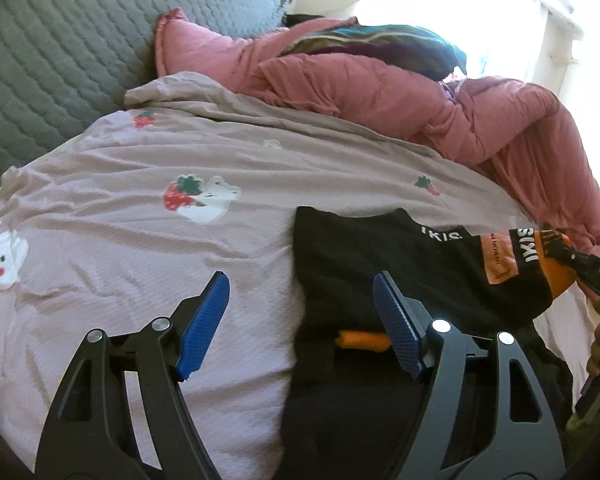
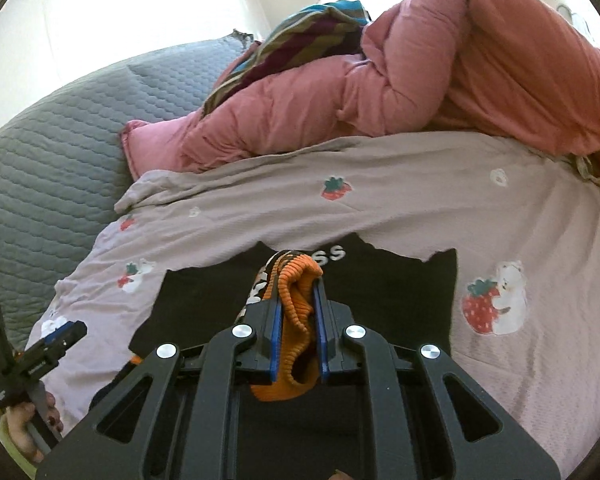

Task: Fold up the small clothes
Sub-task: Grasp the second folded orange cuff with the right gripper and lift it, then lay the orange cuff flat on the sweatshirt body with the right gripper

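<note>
Black knit garment with orange ribbed cuff, spread on lilac strawberry-print sheet, cuff clamped by right gripper at frame centre, left gripper released, empty, lower frame.

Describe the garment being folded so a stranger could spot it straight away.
Start at the lilac strawberry-print sheet covering the bed, below the heaped pink duvet. On it lies a black garment, its orange ribbed cuff pinched in the right gripper. Nothing else there is black with white lettering.
</note>
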`<state>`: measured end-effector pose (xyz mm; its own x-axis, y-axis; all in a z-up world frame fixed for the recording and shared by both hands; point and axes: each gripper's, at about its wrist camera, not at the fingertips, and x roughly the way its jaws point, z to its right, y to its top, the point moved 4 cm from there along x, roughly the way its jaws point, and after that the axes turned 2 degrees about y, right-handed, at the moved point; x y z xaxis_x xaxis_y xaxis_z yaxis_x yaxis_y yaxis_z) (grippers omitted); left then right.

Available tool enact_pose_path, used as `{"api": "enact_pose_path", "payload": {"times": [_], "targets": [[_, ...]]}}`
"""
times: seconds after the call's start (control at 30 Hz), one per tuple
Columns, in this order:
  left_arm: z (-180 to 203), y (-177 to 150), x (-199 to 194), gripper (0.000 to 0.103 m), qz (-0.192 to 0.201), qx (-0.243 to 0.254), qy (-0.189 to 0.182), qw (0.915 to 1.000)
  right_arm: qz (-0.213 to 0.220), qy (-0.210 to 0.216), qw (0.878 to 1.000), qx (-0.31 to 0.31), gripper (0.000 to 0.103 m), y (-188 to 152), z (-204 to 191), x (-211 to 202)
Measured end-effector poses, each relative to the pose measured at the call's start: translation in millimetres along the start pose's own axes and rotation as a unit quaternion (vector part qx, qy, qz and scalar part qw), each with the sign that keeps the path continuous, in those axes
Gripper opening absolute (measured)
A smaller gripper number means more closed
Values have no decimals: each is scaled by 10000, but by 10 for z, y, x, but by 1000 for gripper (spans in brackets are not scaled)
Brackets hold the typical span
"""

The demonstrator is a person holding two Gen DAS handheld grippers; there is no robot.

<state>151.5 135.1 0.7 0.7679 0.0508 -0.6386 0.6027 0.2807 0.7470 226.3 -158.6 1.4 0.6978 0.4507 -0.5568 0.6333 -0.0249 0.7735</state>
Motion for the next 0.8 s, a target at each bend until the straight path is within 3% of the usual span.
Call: {"api": "enact_pose_path", "payload": {"times": [0.33,0.57,0.7,0.8], "targets": [[588,201,552,66,-570,404,-318,9970,-4,-162,9998,107,13,-59,206,18],[778,36,899,66,-863,637,-494,9930,-124,-428,9990,97,13,-124,348,103],[785,-154,1042,67,-1109,750,-773,9880,-237,-981,9948,-101,29,-196,421,183],[772,-199,1056,67,-1144,844,-764,9869,-274,-1089,9937,-51,32,-232,481,181]]}}
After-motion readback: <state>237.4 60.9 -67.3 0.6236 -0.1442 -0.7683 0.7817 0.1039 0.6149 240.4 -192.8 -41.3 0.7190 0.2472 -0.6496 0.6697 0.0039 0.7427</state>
